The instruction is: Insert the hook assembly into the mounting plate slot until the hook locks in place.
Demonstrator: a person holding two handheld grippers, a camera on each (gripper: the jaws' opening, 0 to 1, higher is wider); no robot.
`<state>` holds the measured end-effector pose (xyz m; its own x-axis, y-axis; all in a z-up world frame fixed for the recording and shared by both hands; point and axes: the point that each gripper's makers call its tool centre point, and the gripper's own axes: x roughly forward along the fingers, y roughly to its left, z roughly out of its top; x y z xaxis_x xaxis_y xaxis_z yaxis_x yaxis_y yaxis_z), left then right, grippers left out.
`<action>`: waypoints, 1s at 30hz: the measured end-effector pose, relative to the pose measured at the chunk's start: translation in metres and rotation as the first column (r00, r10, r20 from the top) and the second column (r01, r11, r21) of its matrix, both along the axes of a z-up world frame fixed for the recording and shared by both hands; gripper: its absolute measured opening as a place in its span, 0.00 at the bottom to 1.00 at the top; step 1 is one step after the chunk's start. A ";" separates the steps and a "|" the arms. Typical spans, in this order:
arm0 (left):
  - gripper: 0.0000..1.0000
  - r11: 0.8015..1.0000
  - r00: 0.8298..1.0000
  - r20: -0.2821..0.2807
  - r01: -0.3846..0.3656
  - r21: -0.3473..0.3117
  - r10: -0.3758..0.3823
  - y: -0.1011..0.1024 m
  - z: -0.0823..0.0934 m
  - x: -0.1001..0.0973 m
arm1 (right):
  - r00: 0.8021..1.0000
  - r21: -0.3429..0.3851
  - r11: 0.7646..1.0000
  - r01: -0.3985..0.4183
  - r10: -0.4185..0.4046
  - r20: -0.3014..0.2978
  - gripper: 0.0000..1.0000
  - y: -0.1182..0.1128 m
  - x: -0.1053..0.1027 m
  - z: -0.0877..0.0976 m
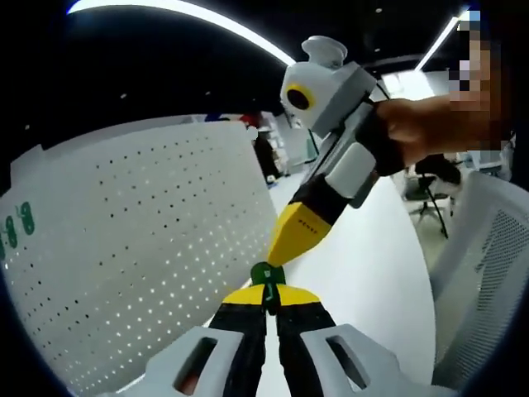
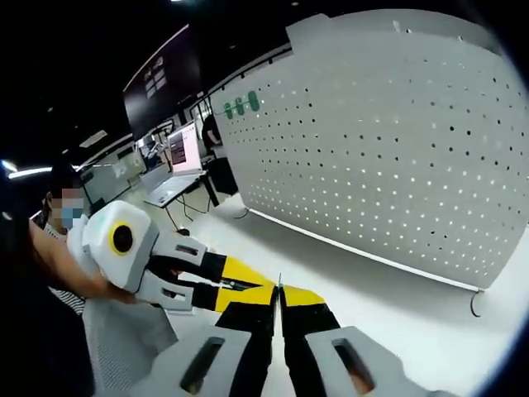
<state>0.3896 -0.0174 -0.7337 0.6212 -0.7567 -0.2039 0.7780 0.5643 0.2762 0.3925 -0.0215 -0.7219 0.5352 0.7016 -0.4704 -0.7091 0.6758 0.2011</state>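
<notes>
Left gripper (image 1: pixel 266 299) clamped on the green hook (image 1: pixel 266 275); right gripper (image 2: pixel 278 299) jaws closed at the same hook, grip unclear. Pegboard (image 1: pixel 149 240) well apart on the left. Risk: two-gripper pinch twists or drops hook before insertion.

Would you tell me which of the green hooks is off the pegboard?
The green hook pinched by the left gripper; the other hooks sit near one edge of the pegboard.

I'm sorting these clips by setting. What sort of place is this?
Probably an office or lab: a white table with a standing pegboard, a laptop on a desk behind, and an office chair.
</notes>
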 end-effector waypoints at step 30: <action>0.03 0.987 0.989 -0.059 -0.141 -0.075 0.137 0.035 0.014 0.018 | 0.971 -0.035 0.998 -0.047 0.053 0.232 0.43 -0.005 0.000 0.018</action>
<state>0.4080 0.0178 -0.7197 0.7112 -0.6789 -0.1823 0.7030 0.6862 0.1869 0.3923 -0.0261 -0.7041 0.5969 0.7182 -0.3577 -0.7672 0.6414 0.0077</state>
